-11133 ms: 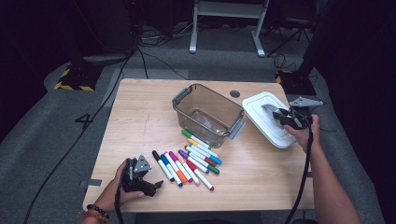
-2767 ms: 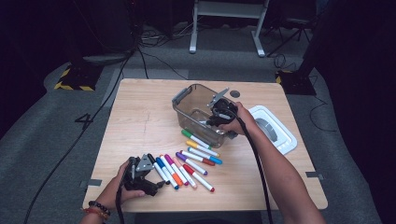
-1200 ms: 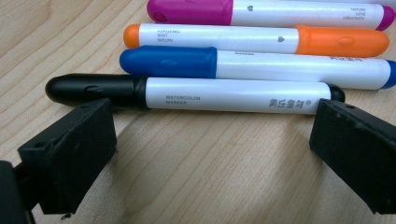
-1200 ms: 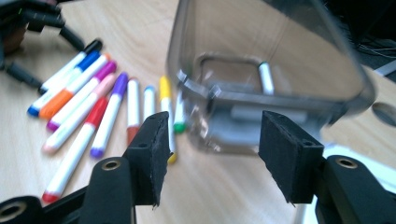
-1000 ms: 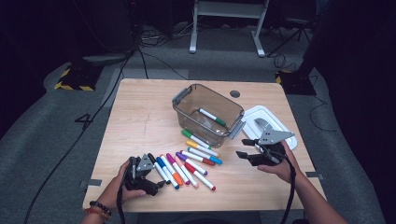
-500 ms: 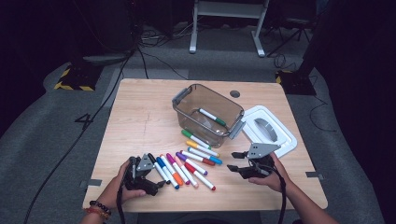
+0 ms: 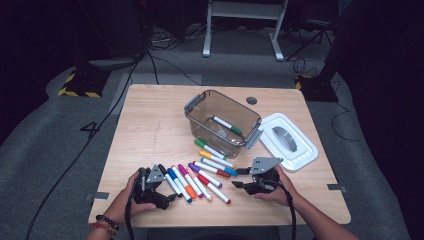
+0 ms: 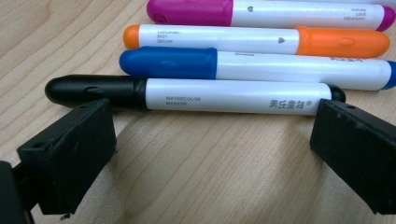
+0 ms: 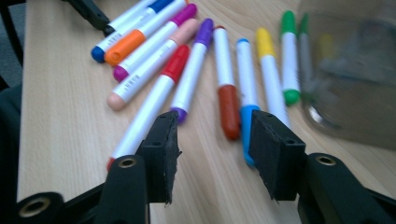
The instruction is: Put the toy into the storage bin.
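The right gripper (image 7: 242, 178) is sitting at the table's (image 7: 150, 115) five o'clock, jaws part open and just closing, nothing between them; the brown marker (image 9: 227, 100) and the light-blue marker (image 9: 246, 109) are lying just beyond its tips. The left gripper (image 7: 172, 196), at seven o'clock, is standing wide open, gripping nothing, its tips at the black marker (image 8: 196, 94). A green marker (image 7: 226, 124) is lying in the bin (image 7: 200, 102) at the table's centre.

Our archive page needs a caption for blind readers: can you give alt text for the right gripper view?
The right tool points with open, empty jaws at a fan of capped markers lying on a wooden table. A red-capped marker lies nearest its left jaw, and a clear bin stands blurred at the right.
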Available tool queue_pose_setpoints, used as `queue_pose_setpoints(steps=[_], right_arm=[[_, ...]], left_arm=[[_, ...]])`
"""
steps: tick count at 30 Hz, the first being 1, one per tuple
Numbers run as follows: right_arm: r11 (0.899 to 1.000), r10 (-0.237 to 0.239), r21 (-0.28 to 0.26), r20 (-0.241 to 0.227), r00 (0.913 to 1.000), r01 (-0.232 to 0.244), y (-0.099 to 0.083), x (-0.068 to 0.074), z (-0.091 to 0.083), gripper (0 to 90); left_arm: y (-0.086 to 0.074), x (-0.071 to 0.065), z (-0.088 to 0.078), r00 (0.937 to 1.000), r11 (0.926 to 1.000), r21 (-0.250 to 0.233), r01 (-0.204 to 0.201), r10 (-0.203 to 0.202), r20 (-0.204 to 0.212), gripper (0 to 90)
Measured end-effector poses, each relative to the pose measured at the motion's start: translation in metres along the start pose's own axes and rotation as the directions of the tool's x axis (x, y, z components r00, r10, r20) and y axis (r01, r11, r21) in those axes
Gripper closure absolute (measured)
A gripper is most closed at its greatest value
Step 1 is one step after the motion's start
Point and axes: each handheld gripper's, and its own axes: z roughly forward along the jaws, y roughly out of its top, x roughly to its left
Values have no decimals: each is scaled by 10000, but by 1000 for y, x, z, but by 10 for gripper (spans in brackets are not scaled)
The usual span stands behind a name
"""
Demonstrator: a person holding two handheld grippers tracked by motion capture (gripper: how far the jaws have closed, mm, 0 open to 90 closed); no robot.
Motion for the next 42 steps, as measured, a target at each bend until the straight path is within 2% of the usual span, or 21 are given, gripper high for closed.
queue_pose_setpoints(steps=[4,9,14,21,26,31,32,33,37,42], right_arm=[[9981,-601,126,-447,9972,607,13,17,23,563],[9951,-894,359,-829,9925,926,20,30,44,612],[9928,-1064,458,-829,9909,1105,28,37,58,625],[9920,-940,788,-656,9934,991,30,29,78,668],[9910,-669,1122,-523,9964,725,30,21,87,657],[9910,-413,1256,-440,9982,466,33,17,91,654],[9924,-109,1216,-462,9989,164,34,14,93,666],[9930,-5,1181,-375,9993,49,34,12,94,685],[9927,-34,1209,-34,10000,38,35,12,95,736],[9925,-67,1219,24,10000,63,34,10,92,739]], left_arm=[[0,0,0,10000,10000,-1,-1,1,1,7],[0,0,0,10000,10000,-5,15,-15,-18,7],[0,0,0,10000,10000,-7,17,-17,-53,7],[0,0,0,10000,10000,-5,-6,6,-26,7],[0,0,0,10000,10000,-8,-6,6,-28,7],[0,0,0,10000,10000,2,12,-12,-10,6],[0,0,0,10000,10000,0,6,-6,-11,7],[0,0,0,10000,10000,2,10,-10,-17,6],[0,0,0,10000,10000,3,16,-16,-18,6],[0,0,0,10000,10000,5,61,-61,-59,5]])
